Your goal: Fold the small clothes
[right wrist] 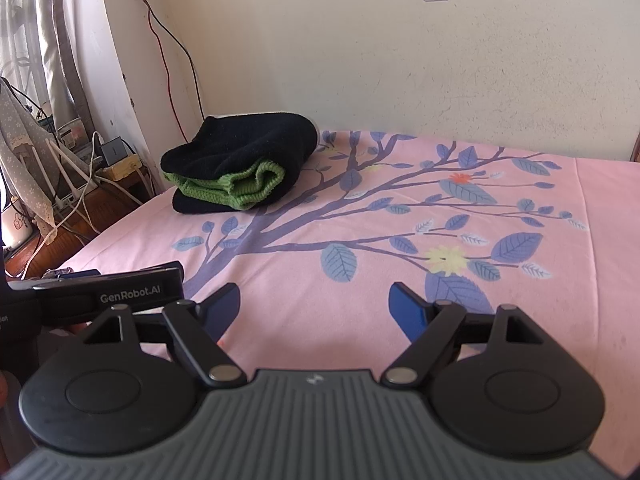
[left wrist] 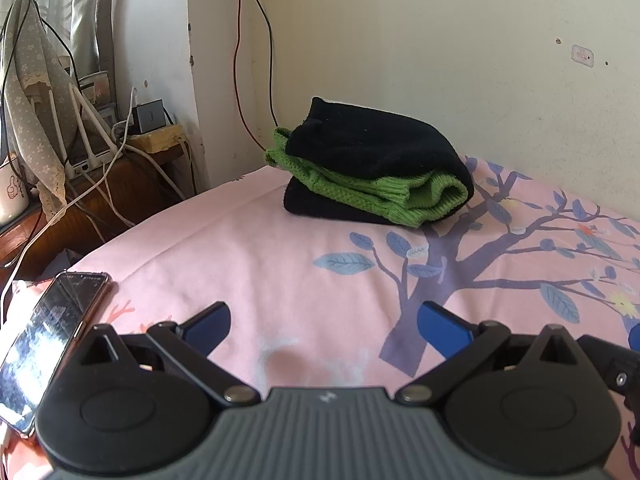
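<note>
Your left gripper (left wrist: 323, 322) and right gripper (right wrist: 314, 306) are both spread wide and hold nothing. The folded black and green knit clothes (left wrist: 376, 168) sit far back on the pink bedsheet (left wrist: 248, 248), near the wall. Poke the pile and it may flop open. The phone (left wrist: 48, 340) lies close to your left gripper, so you might bump it.

Low wrist views, shared bedsheet (left wrist: 248, 248)

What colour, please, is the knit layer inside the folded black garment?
Green knit layer, clearest in the left wrist view.
</note>
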{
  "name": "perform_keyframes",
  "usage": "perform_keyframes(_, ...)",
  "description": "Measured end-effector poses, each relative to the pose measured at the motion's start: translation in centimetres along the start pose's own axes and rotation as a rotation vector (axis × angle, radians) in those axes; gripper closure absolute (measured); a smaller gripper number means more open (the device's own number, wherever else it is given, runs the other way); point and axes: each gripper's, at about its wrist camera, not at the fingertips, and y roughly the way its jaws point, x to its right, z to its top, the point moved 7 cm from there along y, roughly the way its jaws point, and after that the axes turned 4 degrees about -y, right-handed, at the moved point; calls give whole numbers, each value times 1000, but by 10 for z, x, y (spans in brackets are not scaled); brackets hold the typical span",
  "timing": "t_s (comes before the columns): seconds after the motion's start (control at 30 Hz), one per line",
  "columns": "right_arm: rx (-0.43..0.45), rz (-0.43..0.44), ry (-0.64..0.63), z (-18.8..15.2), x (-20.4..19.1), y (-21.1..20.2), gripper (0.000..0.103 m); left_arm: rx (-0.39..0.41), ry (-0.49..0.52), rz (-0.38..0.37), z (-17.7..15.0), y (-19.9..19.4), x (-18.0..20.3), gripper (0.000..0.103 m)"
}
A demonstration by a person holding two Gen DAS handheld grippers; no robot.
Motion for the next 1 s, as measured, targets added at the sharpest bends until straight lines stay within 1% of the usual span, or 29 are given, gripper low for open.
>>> perform_keyframes(0.23,5,-5,1,1,-1,0,20,14,11,19,0,-2,1,0)
perform_keyframes(0.43,6,-7,1,0,-1,-1,20,32,23,71,0,-2,1,0)
perform_keyframes(0.6,6,-6,2,0,-1,-1,20,42,41,77,0,-3,3,0)
perform_keyframes(0.77,6,-5,1,0,0,-1,20,38,35,76,0,-3,3,0)
perform_keyframes(1.0,5,-6,2,0,0,0,20,44,31,95,0,-3,2,0)
